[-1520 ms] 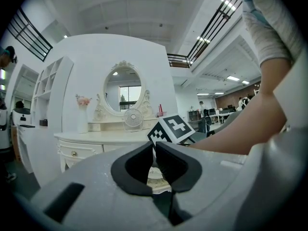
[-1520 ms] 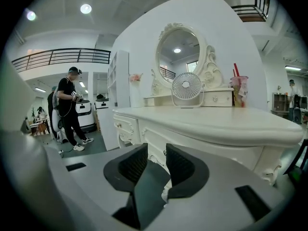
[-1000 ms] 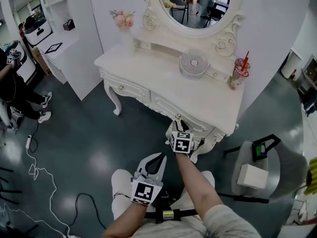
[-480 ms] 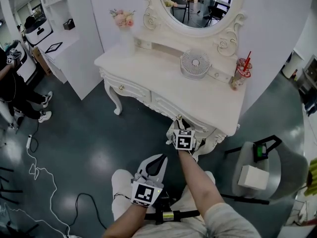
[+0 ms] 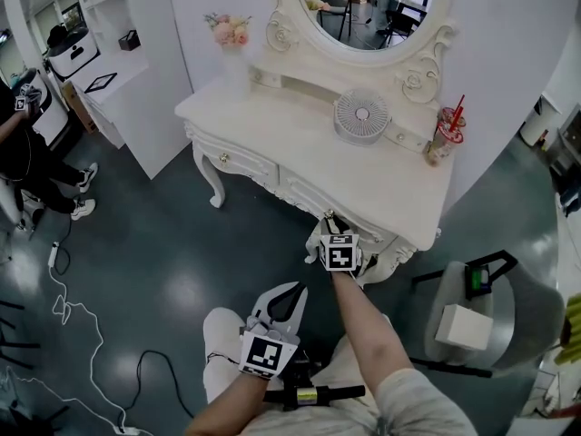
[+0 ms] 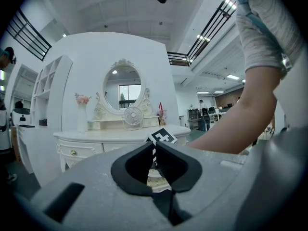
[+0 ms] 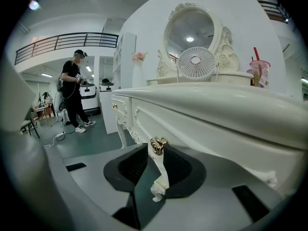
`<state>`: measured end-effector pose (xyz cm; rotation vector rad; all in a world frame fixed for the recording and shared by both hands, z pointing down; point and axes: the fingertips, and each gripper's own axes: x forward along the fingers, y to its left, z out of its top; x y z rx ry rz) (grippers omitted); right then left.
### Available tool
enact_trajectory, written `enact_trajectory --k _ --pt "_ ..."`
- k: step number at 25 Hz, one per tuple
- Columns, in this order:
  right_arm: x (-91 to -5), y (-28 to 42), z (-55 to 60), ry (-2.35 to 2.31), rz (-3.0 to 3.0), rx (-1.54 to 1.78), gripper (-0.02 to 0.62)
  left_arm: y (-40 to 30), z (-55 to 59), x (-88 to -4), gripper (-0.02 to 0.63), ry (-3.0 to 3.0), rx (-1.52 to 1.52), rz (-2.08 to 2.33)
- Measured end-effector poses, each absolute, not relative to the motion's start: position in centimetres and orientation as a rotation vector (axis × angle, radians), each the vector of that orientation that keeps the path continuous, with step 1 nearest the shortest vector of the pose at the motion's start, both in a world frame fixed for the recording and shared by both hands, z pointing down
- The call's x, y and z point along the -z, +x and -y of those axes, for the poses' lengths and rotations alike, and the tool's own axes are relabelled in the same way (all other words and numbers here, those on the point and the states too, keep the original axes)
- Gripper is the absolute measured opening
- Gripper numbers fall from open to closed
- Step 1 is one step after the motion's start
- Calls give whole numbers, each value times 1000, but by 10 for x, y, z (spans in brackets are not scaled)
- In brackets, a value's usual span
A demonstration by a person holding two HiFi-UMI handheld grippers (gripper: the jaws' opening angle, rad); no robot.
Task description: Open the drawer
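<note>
the drawer (image 7: 202,129) is seen shut under the white counter (image 5: 290,143), its gold knob (image 7: 159,145) pinched by the right tongs (image 7: 155,150). the left tongs (image 6: 154,147) are held closed, empty. a cup (image 5: 442,136) and fan (image 5: 360,116) are stood on top, dark floor (image 5: 154,243) below.

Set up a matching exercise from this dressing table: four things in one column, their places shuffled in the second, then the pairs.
Things
1. fan
2. cup with a red straw
3. vase of flowers
4. gold knob

Places
A. between the jaws of the right gripper
B. back left corner of the table, seen from the head view
C. middle of the table, below the mirror
D. right end of the table

Pairs: 1-C, 2-D, 3-B, 4-A
</note>
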<state>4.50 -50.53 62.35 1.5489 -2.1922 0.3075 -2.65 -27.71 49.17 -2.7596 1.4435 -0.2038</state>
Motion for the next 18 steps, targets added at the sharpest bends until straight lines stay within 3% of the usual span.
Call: enact_trajectory --k 5,18 --pt "-624 49 506 1552 2176 -266 52 -26 277 -493 28 -2761 205 -1443" --pt "-622 45 504 1547 2151 -269 48 -27 277 -492 28 -2764 208 -1433"
